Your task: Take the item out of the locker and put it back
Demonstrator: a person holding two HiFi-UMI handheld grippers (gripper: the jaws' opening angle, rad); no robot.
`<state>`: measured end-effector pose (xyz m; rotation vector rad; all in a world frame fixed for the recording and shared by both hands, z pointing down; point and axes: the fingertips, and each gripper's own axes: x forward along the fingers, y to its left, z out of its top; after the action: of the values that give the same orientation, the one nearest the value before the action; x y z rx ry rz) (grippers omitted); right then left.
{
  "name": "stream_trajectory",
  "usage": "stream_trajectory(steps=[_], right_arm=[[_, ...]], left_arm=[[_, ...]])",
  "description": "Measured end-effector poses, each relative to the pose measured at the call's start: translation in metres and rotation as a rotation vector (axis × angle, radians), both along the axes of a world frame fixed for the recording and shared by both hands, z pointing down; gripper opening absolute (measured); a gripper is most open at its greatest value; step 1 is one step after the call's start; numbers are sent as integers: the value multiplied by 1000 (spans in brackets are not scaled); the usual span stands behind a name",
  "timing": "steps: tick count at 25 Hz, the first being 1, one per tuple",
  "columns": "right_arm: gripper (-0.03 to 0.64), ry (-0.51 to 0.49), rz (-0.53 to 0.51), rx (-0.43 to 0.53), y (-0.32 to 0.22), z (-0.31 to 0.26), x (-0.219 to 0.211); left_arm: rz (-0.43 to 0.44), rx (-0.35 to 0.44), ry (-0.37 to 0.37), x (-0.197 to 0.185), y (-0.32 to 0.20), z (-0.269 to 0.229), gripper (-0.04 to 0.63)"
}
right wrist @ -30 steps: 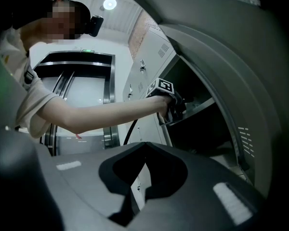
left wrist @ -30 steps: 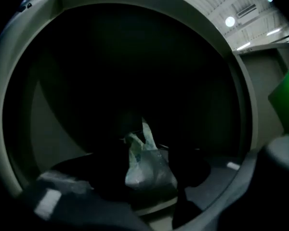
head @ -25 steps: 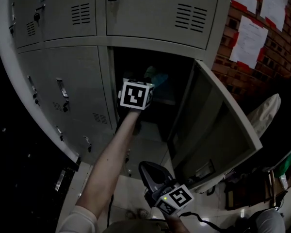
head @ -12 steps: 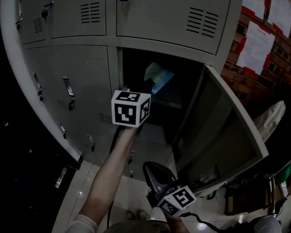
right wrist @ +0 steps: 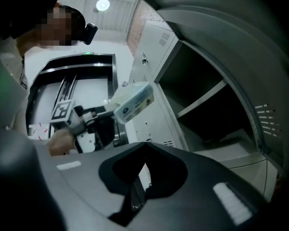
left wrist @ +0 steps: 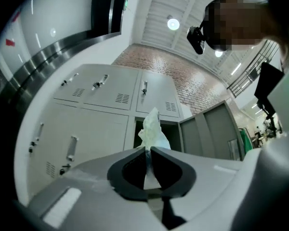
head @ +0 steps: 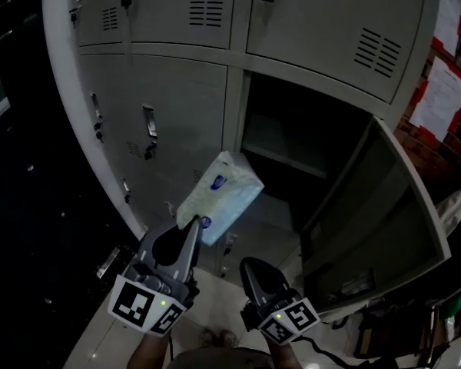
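Note:
A pale soft pack with blue print (head: 219,197) hangs in the air in front of the lockers, outside the open compartment (head: 307,141). My left gripper (head: 194,223) is shut on its lower corner; in the left gripper view the pack (left wrist: 151,129) sticks up from between the closed jaws (left wrist: 147,150). My right gripper (head: 253,266) sits low beside it, shut with nothing in it. From the right gripper view (right wrist: 145,144) the pack (right wrist: 134,102) shows side on, held by the left gripper (right wrist: 94,124). The compartment's shelf looks bare.
The locker door (head: 376,221) stands swung open to the right. Closed grey lockers with handles (head: 150,125) fill the left and top. A brick wall with papers (head: 446,91) is at the right. The pale floor (head: 215,298) lies below.
The left gripper has drawn back out of the compartment toward me, bringing the pack out with it. The head view has swung left. The right gripper has stayed low.

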<state>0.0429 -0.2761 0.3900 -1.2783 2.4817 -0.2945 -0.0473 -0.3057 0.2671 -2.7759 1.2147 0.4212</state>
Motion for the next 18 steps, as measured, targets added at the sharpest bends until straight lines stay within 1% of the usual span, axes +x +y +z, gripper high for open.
stream_trajectory(steps=[3,6,10,18], right_arm=[[-3,-1,-29,8,2,-2,-12],[-3,3,-51,14,5,-3,-22],[-3,7,-67,18,9,-4,-29],[-3,12,-62,18,10,-5,-30]], left_arm=[[-95,-9,5,-36,27,20,8],[-151,-38,54,-60,37,32,8],[-181,-39,75,-72,45,32,8],[-196,-21,108,-82,52,23,8]])
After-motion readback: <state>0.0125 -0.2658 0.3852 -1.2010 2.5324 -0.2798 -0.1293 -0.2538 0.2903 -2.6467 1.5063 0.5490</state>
